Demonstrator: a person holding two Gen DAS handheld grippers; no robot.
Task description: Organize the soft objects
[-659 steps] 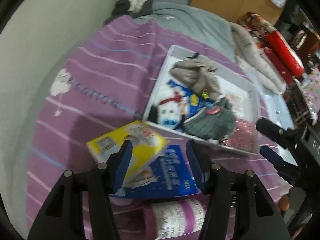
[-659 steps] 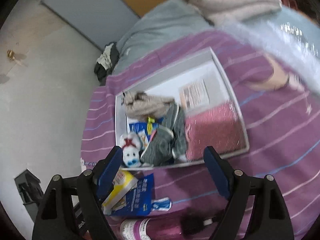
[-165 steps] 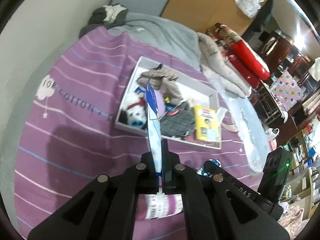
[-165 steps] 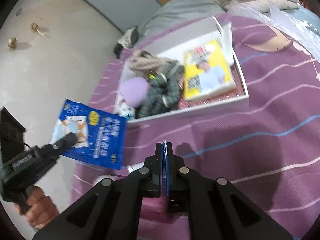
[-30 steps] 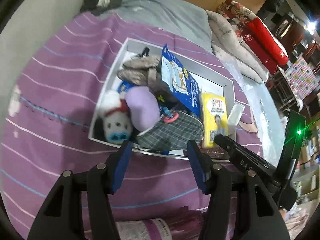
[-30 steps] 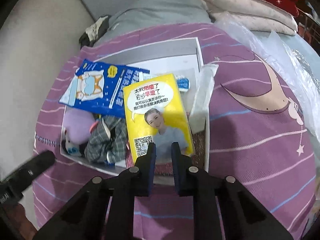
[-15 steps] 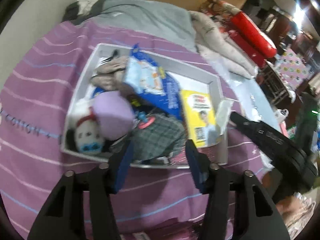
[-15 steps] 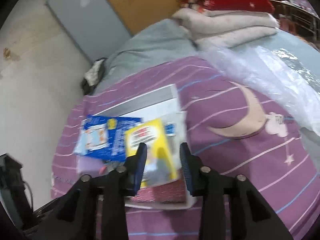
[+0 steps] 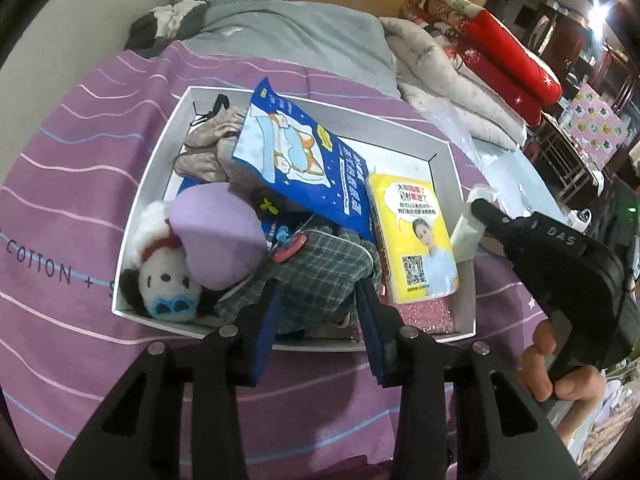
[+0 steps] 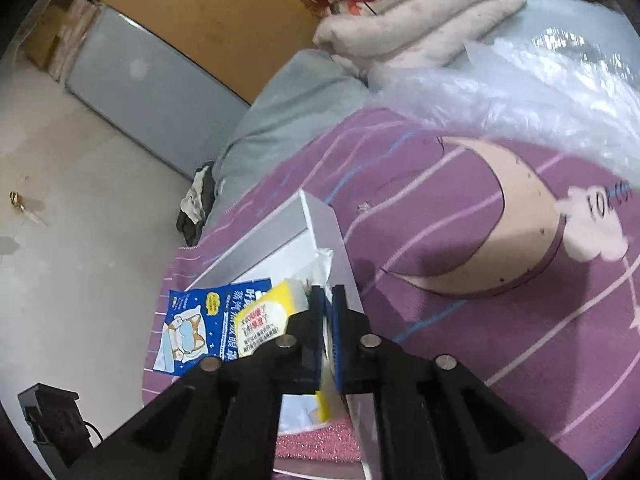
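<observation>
A grey box (image 9: 446, 184) on the purple striped bedspread holds a blue packet (image 9: 304, 164), a yellow packet (image 9: 416, 244), a lilac soft piece (image 9: 216, 236), a panda plush (image 9: 164, 284), plaid cloth (image 9: 320, 264) and beige cloth (image 9: 208, 148). My left gripper (image 9: 320, 308) hovers over the box's near wall. Its jaws are closing, and the plaid cloth shows between the fingers, with no pad seen pressing it. At the box's right wall my right gripper (image 10: 328, 300) is shut on a white plastic packet (image 10: 325, 264). The left wrist view shows this right gripper (image 9: 478, 206) with the packet (image 9: 464, 232).
Folded pale blankets (image 9: 452, 76) and red cushions (image 9: 504, 56) lie beyond the box, beside a grey pillow (image 9: 304, 36). Clear bubble wrap (image 10: 520, 92) covers the bed to the right. A plain wall (image 10: 80, 220) runs along the left.
The left jaws have narrowed and drawn nearer the box's front wall. The right gripper has rolled, swung to the box's right wall and shut on the white packet.
</observation>
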